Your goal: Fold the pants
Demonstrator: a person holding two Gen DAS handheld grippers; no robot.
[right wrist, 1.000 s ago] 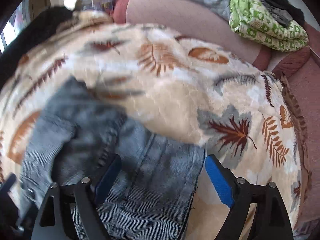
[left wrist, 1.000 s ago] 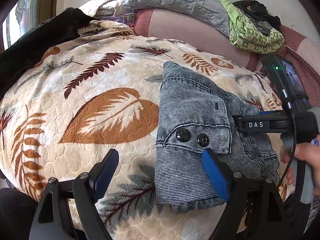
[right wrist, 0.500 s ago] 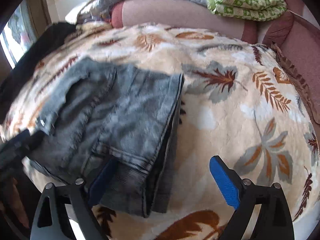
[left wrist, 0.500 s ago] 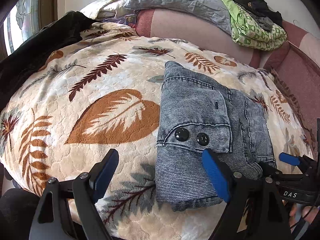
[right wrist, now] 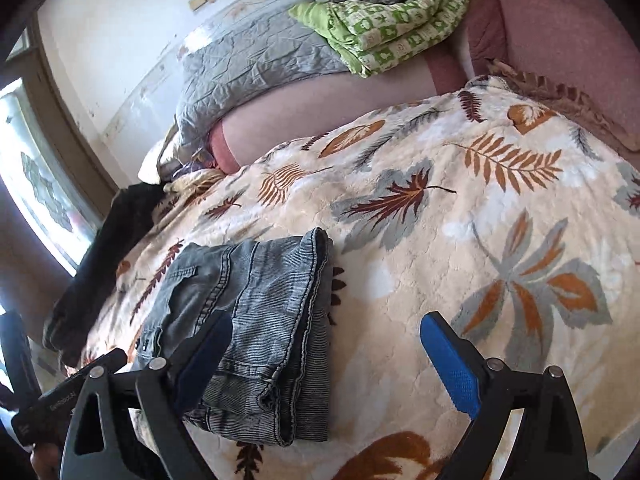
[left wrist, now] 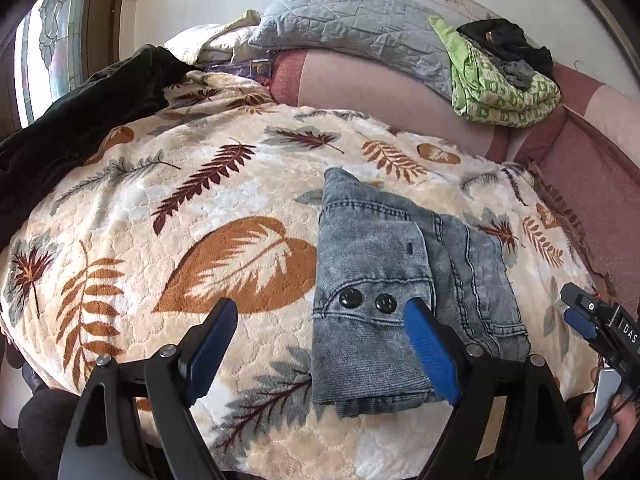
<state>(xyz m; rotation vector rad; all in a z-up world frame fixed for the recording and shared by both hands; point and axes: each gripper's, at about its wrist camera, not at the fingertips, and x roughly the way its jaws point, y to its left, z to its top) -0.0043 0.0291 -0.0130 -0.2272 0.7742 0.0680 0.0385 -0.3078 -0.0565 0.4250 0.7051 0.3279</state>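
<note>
A: Our blanket [left wrist: 248, 184] has loads of bare room left of the pants [left wrist: 384, 280], which lie folded near its front edge.

B: Yep. Our left gripper [left wrist: 320, 344] is spread wide, nothing pinched. Right gripper [right wrist: 324, 360] is spread too, empty, off the pants' right edge.

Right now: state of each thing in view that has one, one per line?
pants: folded into a compact stack, lying flat on the blanket, nothing gripping them
left gripper: open, empty, above the blanket
right gripper: open, empty, pants partly under its left finger
leaf-print blanket: spread flat
green quilt: folded, dark clothes on top
grey pillow: lying along the headboard
</note>
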